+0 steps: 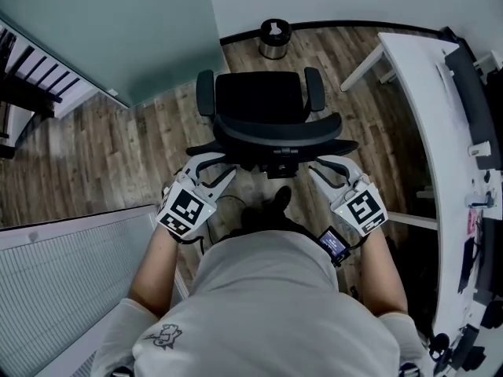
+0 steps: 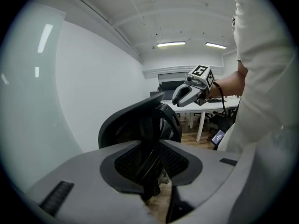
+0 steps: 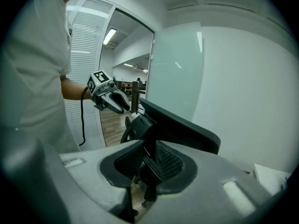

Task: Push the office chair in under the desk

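Field notes, remote station.

- Office chair (image 1: 259,100) stands on the wood floor (image 1: 94,148) straight ahead of me, with its backrest (image 1: 275,134) nearest and its seat pointing away towards a small round bin (image 1: 274,39) by the far wall.
- The white bench (image 1: 420,116) runs down the right side. The chair is out in the open beside it and not under it.
- Left claw (image 1: 220,169) sits at the left end of the backrest's top edge. In the left gripper view its jaws are spread and the dark backrest edge runs up through the gap. I see no pad pressing on it.
- Right claw (image 1: 318,171) sits at the right end of the same edge. The right gripper view shows the same thing: jaws apart, with the backrest rim standing between them and space on either side.
- Both marker cubes face up at me, one over each wrist.
- A frosted glass partition (image 1: 118,30) fills the upper left, and a slatted white panel (image 1: 71,273) lies at lower left.
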{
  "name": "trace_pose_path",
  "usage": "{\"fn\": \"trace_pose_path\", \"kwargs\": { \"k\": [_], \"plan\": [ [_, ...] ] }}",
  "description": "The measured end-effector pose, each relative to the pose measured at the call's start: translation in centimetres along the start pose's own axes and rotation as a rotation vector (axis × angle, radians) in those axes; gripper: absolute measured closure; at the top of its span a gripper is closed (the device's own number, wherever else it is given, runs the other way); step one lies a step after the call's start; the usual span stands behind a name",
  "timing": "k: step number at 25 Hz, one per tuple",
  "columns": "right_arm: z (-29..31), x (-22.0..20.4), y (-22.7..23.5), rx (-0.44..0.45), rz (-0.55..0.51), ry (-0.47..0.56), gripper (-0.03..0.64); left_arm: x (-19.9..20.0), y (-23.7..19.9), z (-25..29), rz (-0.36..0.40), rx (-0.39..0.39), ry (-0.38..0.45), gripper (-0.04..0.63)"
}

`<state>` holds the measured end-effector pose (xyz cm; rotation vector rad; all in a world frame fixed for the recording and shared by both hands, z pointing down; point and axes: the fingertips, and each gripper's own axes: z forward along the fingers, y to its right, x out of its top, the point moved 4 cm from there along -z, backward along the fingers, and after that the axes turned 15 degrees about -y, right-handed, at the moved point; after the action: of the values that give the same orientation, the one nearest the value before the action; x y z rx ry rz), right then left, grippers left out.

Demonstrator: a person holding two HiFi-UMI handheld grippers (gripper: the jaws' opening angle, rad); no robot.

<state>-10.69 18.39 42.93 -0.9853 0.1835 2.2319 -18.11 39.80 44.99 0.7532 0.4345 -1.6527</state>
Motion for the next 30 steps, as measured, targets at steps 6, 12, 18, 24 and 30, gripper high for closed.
{"fn": "trace_pose_path", "kwargs": {
  "k": [6,12,18,24,30],
  "plan": [
    [2.6,-2.5,2.2,0.094,-0.119,-0.103,0.474,-1.8,-1.2,3.1,0.093,-0.029,-0.187,0.459],
    [5.2,-5.4,3.9,0.156,-0.329,-0.296,0.439,-4.0,-2.2,5.4,0.240,-0.032,-0.396,0.433],
    [7.4,-7.7,4.3,0.187,-0.483,-0.422,0.437,-5.6,-2.1,7.3,0.340,-0.039,-0.503,0.428],
    [8.9,-9.6,4.5,0.186,-0.582,-0.483,0.483,-7.1,-2.6,9.2,0.414,-0.003,-0.577,0.437],
    [9.0,-9.8,4.0,0.194,-0.593,-0.494,0.508,-7.4,-2.5,9.2,0.452,-0.017,-0.588,0.453]
  ]
}}
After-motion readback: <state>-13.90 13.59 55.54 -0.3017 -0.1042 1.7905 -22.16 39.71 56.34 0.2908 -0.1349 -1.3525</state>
